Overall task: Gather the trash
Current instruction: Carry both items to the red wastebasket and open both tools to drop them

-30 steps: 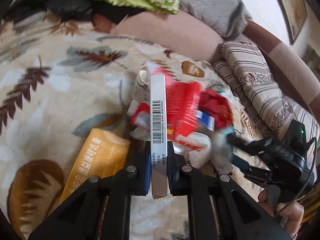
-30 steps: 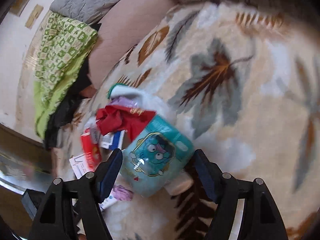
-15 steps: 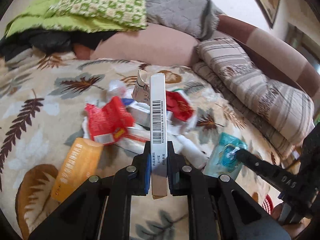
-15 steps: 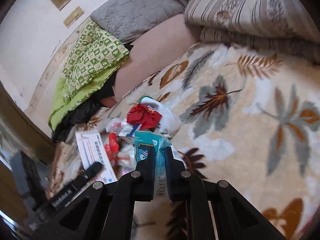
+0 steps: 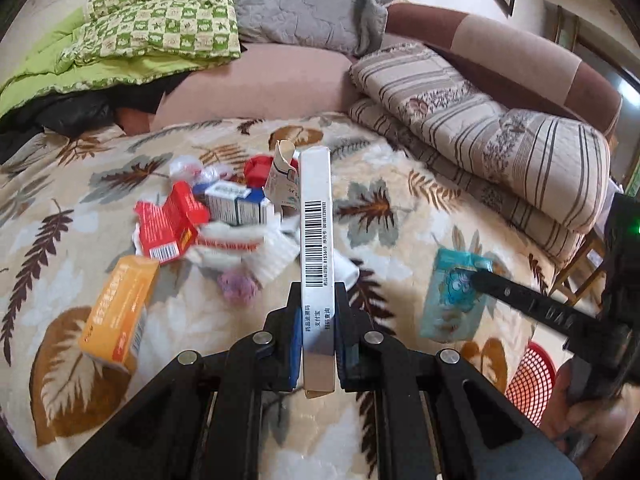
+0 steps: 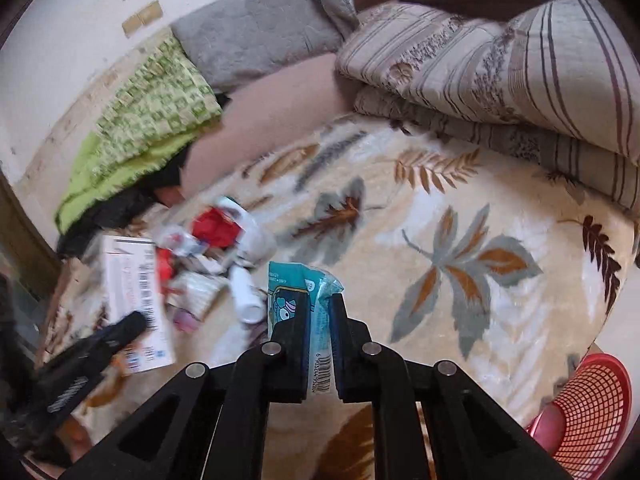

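Now your left tongs (image 5: 317, 330) squeeze shut on a stiff, light white box (image 5: 316, 240); hold its flat sides. Your right tongs (image 6: 318, 320) pinch a soft blue packet (image 6: 308, 288), probably crinkly, above the bed (image 6: 460, 200), near the red basket (image 6: 588, 404).

Left gripper (image 5: 318, 336) clamps flat carton (image 5: 316, 240) edge-on, carton standing up before litter pile (image 5: 224, 216) on leaf-print blanket (image 5: 400, 184). Boxed carton (image 5: 118, 316) lies left of gripper, apart from pile. Right gripper (image 6: 319, 344) grips tissue pack (image 6: 298, 280), right of pile. Folded striped quilt (image 5: 500, 152) along blanket's far right edge. Mesh basket (image 6: 588, 412) beyond blanket's near right edge. Checked quilt (image 5: 160, 20) behind pile, far left.
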`<state>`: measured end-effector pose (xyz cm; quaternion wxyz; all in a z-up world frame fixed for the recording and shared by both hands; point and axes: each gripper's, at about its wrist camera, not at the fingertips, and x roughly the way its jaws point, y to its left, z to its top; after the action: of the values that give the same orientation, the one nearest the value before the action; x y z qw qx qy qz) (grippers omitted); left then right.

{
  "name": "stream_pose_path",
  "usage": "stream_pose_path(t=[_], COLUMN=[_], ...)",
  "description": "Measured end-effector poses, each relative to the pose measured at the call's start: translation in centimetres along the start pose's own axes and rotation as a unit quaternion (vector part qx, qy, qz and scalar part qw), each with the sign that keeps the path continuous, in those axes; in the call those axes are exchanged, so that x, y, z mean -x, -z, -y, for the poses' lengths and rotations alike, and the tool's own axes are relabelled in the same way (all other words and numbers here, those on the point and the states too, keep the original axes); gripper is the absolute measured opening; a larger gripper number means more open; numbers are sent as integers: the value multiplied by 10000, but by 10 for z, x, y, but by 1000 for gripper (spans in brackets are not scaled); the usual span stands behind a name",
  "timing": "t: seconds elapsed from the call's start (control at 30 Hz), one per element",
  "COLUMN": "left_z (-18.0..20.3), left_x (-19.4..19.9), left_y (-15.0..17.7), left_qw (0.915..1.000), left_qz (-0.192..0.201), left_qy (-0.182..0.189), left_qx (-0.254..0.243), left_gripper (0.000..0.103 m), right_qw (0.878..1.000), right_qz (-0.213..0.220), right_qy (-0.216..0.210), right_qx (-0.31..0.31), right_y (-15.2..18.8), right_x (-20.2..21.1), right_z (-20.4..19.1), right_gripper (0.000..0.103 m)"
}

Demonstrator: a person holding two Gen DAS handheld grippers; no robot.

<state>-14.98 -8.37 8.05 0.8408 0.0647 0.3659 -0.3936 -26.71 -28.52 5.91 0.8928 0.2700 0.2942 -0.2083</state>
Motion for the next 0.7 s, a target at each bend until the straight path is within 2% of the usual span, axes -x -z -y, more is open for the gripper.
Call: stream_pose_path(t=[0.03,0.1,0.2,0.3,0.4,0.47,0.57,0.7], left_z=[1,6,15,22,40,50,61,87], left_x=[0,1,1,-6,-22,-21,-24,-26], left_y=[1,2,1,9,17,19,24,26], left_qw=[10000,10000,9998,9993,9975,9961,9927,9860], left_qz=[-18,-49,-113,-72,-340,-298,-411,-544], left_qy=[-15,-19,58,351,452,560,827,1213], left_qx=[-27,-79,-124,-57,-412,-614,-773,-1003], left_gripper=[13,13,13,13,13,13,13,13], right_qw=[9996,9977,9987,9983,9978,9981,9987,9969], right_qz=[-142,-117,91,102,111,133,96,134], right_qy=[-155,-486,-400,-438,-423,-377,-253,-68], right_qx=[-214,-459,-305,-371,-495,-470,-439,-773], right_y=[1,0,-3,-4,-4,-2,1,7], right_x=[-4,-1,9,12,17,20,29,52], right_z=[6,12,8,10,19,25,36,66], right_gripper=[10,10,10,10,10,10,10,10])
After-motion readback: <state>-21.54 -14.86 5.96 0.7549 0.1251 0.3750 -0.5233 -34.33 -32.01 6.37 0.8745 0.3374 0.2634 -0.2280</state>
